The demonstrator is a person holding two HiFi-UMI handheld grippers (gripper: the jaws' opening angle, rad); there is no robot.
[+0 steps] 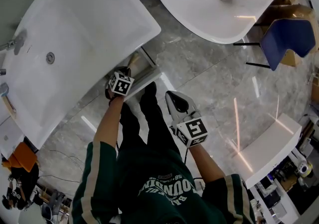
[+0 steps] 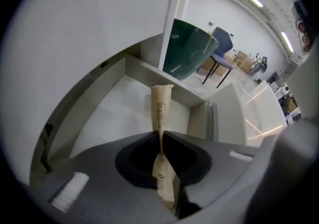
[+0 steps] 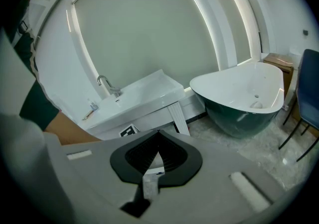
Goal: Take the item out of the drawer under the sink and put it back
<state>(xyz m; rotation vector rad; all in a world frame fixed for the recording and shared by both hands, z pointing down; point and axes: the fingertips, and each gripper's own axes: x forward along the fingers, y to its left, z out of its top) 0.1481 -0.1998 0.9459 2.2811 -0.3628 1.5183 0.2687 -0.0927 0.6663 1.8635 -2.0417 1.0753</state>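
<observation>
- Left gripper point(image 2: 160, 133): clenched on a brown paper packet point(image 2: 161, 106), held over the open drawer point(image 2: 112, 118).
- Right gripper point(image 3: 158, 134): jaws together, empty, well apart from the sink point(image 3: 142, 96).

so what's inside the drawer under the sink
Only bare white drawer floor shows; the brown packet is pinched in the left gripper, over it. The gripper hides the near part.

Tan packet point(image 2: 160, 111), white drawer point(image 2: 115, 118)
</observation>
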